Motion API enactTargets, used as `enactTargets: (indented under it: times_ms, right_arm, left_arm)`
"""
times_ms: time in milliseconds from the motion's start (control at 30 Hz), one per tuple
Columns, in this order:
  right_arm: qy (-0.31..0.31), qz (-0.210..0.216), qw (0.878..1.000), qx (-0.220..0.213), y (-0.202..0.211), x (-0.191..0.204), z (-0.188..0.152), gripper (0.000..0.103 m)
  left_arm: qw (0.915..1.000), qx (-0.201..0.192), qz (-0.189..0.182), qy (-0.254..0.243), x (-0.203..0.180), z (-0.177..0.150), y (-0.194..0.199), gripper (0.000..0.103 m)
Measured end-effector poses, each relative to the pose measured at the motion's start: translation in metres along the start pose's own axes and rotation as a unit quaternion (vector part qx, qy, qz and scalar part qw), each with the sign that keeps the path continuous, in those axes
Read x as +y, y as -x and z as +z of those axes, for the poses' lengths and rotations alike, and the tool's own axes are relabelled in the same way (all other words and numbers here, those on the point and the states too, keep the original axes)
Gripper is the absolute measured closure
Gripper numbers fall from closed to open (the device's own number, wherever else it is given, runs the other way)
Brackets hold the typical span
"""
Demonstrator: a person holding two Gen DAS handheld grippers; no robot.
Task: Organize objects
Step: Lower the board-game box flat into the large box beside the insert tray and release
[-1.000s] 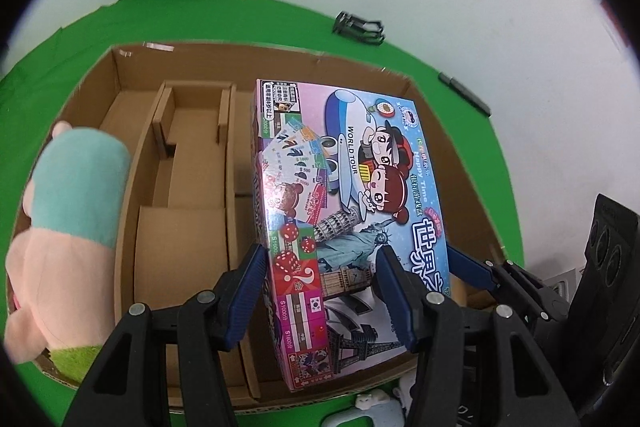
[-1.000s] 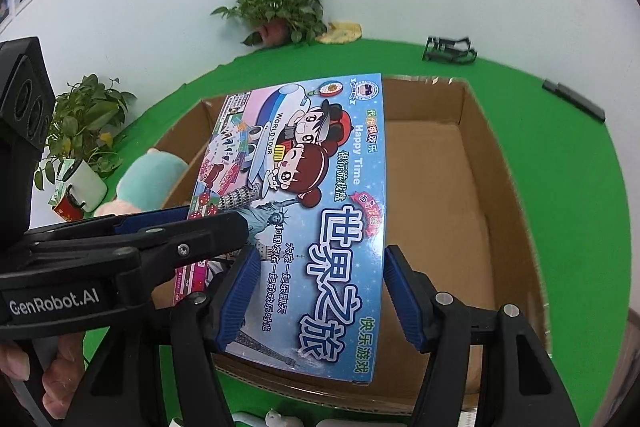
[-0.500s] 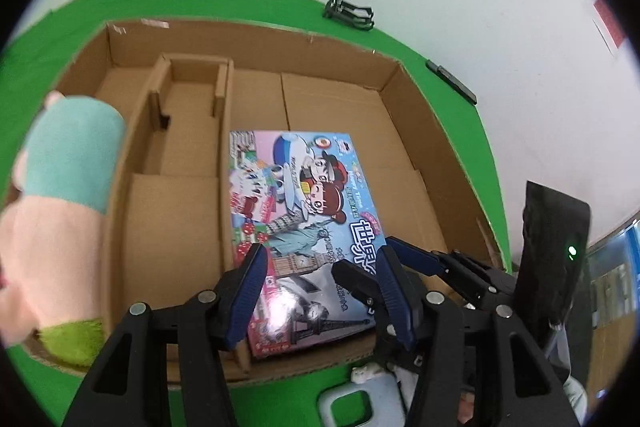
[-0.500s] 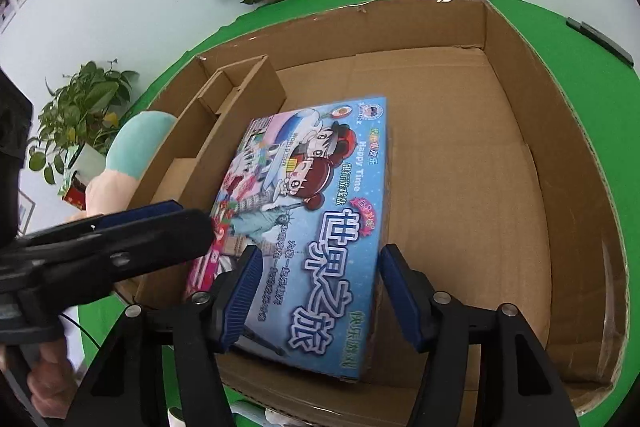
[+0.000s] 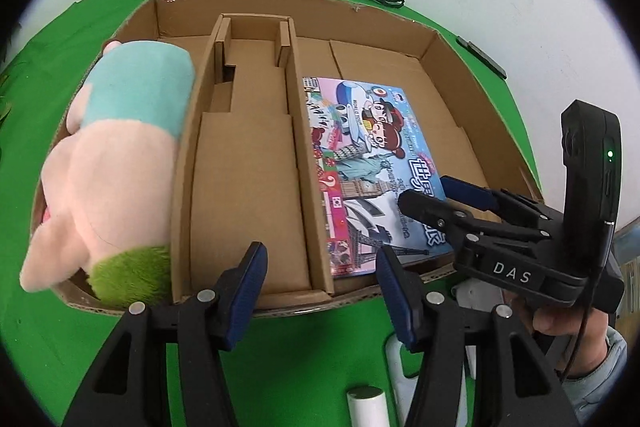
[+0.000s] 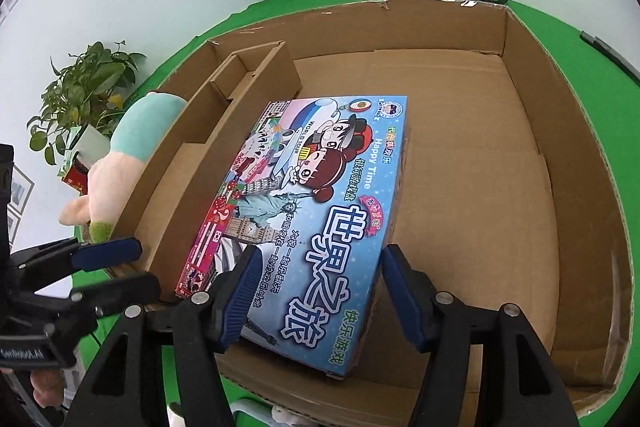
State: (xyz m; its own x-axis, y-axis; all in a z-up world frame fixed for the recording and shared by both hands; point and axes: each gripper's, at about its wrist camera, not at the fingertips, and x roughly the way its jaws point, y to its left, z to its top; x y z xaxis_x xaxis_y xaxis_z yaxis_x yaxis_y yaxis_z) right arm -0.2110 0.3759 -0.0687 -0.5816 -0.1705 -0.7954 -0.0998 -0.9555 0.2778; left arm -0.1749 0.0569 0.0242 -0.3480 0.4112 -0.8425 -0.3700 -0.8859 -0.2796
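Glossy blue and pink card, the game box (image 6: pixel 316 223) lies flat on the floor of the wide right compartment of the cardboard tray (image 6: pixel 532 75), its left long edge hard by the tall divider (image 5: pixel 308 163). Its long axis runs from the tray's near wall toward the far wall, roughly along the line the right gripper (image 6: pixel 320 291) points, and the near end of the box sits between that gripper's fingers (image 6: pixel 240 291). They stand at a middling spread, one over the printed lid and the other off the box's right edge, and neither appears to press on the card; the jaws have just been opening a little with the box still between them. The right gripper is plainly the nearer one. The left gripper (image 5: pixel 320 291) hangs over the tray's near wall in front of the middle compartment, fingers at a similar middling spread with nothing between them.

The left wrist view shows the right gripper from the side, low over the box's near corner (the hand holding it shows at the edge), and the plush toy (image 5: pixel 116 163) lying in the left compartment. The right wrist view alone shows the bare tray floor to the right of the box, and the green bench (image 6: pixel 560 23) beyond.
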Motion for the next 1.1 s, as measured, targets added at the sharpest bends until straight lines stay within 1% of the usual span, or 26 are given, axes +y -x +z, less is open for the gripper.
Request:
enactTargets:
  times_ms: [33, 100, 133, 200, 333, 533, 600, 700, 767, 800, 867, 1000, 1100]
  right_arm:
    - [-0.004, 0.0, 1.0, -0.003, 0.002, -0.002, 0.0, 0.036]
    - [-0.006, -0.005, 1.0, -0.014, 0.007, -0.005, 0.0, 0.023]
    - [-0.004, -0.007, 1.0, -0.018, 0.011, -0.006, 0.0, 0.022]
    - [-0.001, -0.007, 1.0, -0.016, 0.014, -0.007, 0.002, 0.021]
    - [-0.006, -0.004, 1.0, -0.011, 0.015, -0.011, 0.006, 0.021]
    - [-0.033, 0.008, 0.999, -0.008, 0.013, -0.022, 0.01, 0.021]
    - [-0.036, 0.01, 0.999, 0.001, 0.01, -0.022, 0.01, 0.021]
    - [-0.035, 0.01, 0.999, 0.013, 0.005, -0.019, 0.009, 0.024]
    - [-0.032, 0.015, 0.999, 0.018, 0.003, -0.016, 0.009, 0.033]
    - [-0.03, 0.015, 0.999, 0.019, 0.002, -0.015, 0.01, 0.038]
    - [-0.024, 0.009, 0.999, 0.024, -0.001, -0.011, 0.01, 0.043]
    - [-0.018, 0.005, 1.0, 0.025, -0.004, -0.007, 0.012, 0.045]
    - [-0.012, -0.003, 1.0, 0.026, -0.006, -0.005, 0.013, 0.045]
  left_arm:
    - [1.0, 0.001, -0.008, 0.005, 0.0, -0.001, 0.0, 0.048]
    - [0.9997, 0.004, -0.022, 0.012, -0.002, -0.002, 0.001, 0.048]
    - [0.9993, 0.006, -0.033, 0.016, -0.004, -0.002, 0.0, 0.048]
    - [0.9988, 0.008, -0.043, 0.021, -0.008, -0.003, -0.003, 0.048]
    - [0.9987, 0.011, -0.043, 0.025, -0.015, -0.003, -0.007, 0.047]
    - [0.9978, 0.014, -0.05, 0.042, -0.014, -0.002, -0.01, 0.047]
    - [0.9974, 0.016, -0.055, 0.044, -0.011, 0.0, -0.011, 0.045]
    - [0.9979, 0.012, -0.053, 0.035, -0.008, -0.001, -0.008, 0.045]
    - [0.9982, 0.01, -0.05, 0.031, -0.004, -0.002, -0.004, 0.045]
    - [0.9988, 0.006, -0.04, 0.029, -0.001, -0.002, -0.001, 0.045]
    - [0.9995, -0.002, -0.017, 0.027, 0.007, -0.004, 0.005, 0.045]
    - [0.9996, -0.008, 0.0, 0.025, 0.021, -0.01, 0.009, 0.045]
    - [0.9997, -0.01, 0.003, 0.02, 0.017, -0.011, 0.009, 0.045]
